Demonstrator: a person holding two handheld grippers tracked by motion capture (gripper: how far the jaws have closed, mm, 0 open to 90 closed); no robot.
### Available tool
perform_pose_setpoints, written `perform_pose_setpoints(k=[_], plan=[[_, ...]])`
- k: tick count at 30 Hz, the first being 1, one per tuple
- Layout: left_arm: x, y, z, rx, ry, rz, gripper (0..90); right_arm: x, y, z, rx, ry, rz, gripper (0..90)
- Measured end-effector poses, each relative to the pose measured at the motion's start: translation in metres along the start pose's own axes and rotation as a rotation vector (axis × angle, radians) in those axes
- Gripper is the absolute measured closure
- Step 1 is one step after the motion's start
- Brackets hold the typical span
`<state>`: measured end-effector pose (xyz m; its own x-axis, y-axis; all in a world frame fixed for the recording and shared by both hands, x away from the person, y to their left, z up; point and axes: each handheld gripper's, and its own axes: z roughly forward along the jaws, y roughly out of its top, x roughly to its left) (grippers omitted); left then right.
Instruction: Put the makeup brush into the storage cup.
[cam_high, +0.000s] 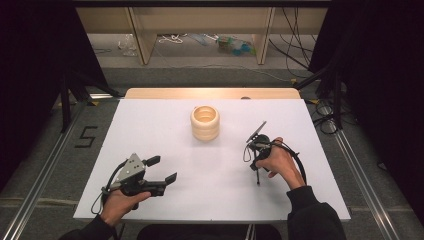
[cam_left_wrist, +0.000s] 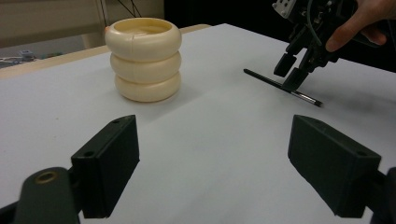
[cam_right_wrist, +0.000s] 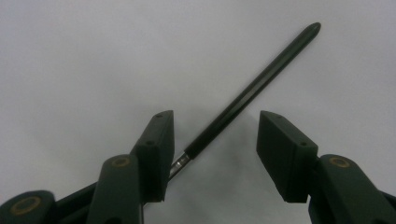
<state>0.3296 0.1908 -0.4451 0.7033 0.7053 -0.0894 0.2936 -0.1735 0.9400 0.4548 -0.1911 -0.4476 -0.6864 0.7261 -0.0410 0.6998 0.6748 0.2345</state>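
A thin black pen (cam_right_wrist: 261, 84) with a silver collar lies flat on the white table (cam_high: 150, 125). My right gripper (cam_right_wrist: 215, 123) points down over it, jaws apart, one on each side of its lower end. The left pad is close against the pen and the right pad stands clear. From the left gripper view, that right gripper (cam_left_wrist: 290, 72) stands on the pen (cam_left_wrist: 280, 85). A cream holder (cam_high: 205, 122) made of three stacked rings, open on top, sits at the table's far middle. My left gripper (cam_high: 162, 169) rests open at the front left, empty, facing the holder (cam_left_wrist: 144, 58).
The white table ends in a wooden strip (cam_high: 210, 93) at the back. Metal rails (cam_high: 360, 165) run along both sides on the floor. Cables (cam_high: 325, 120) lie off the right rear corner, and wooden shelf legs (cam_high: 142, 42) stand behind the table.
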Motion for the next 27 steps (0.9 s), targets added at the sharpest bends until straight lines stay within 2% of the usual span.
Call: perform_pose_setpoints(k=[1,3,5,7,8,9,11,13,14,16,21,24,26,27], plan=[[0.0,-0.0004,-0.0001,0.002,0.002,-0.003,16.4,0.0013,0.0003,0.0003,0.021,0.01,0.026,48.3],[0.0002,0.0001,0.0003,-0.001,0.002,-0.006,16.4,-0.0002,0.0007,0.0014,0.02,0.008,0.019,49.8],[0.0006,0.0,0.0002,0.003,0.002,0.013,16.4,-0.0001,0.0008,0.0023,0.027,0.014,0.021,51.0],[0.0007,-0.0001,0.0,0.005,0.002,0.014,16.4,-0.0006,0.0008,0.0026,0.031,0.015,0.018,52.1],[0.0008,0.0,0.0,0.003,0.001,0.012,16.4,-0.0005,0.0009,0.0028,0.035,0.015,0.022,52.3],[0.0001,0.0,0.0004,-0.001,0.003,-0.006,16.4,-0.0004,0.0013,0.0035,0.033,0.017,0.026,53.1],[0.0003,0.0,0.0005,0.001,0.003,-0.004,16.5,-0.0005,0.002,0.0044,0.036,0.023,0.027,55.2],[0.0006,-0.0002,0.0001,0.003,0.0,0.008,16.4,0.0002,0.0026,0.0058,0.044,0.025,0.026,57.6],[0.0003,0.0,0.0001,-0.001,0.003,-0.004,16.5,0.0002,0.0033,0.0072,0.049,0.019,0.012,58.9],[0.0007,0.0002,0.0002,-0.001,0.003,-0.002,16.5,0.0008,0.0035,0.0076,0.045,0.02,0.007,60.6],[0.0002,0.0003,0.0005,-0.003,0.004,-0.004,16.6,0.0003,0.004,0.0074,0.054,0.028,0.011,65.8],[0.0005,0.0,0.0005,0.002,0.003,0.013,16.5,-0.0024,0.0044,0.0068,0.062,0.033,0.005,69.0],[0.0002,0.0003,0.0005,-0.002,0.003,-0.002,16.6,-0.0033,0.0047,0.0067,0.063,0.034,0.012,70.8],[0.0004,0.0006,0.0007,-0.003,0.005,-0.004,16.5,-0.0047,0.0045,0.0071,0.056,0.032,-0.001,72.0]])
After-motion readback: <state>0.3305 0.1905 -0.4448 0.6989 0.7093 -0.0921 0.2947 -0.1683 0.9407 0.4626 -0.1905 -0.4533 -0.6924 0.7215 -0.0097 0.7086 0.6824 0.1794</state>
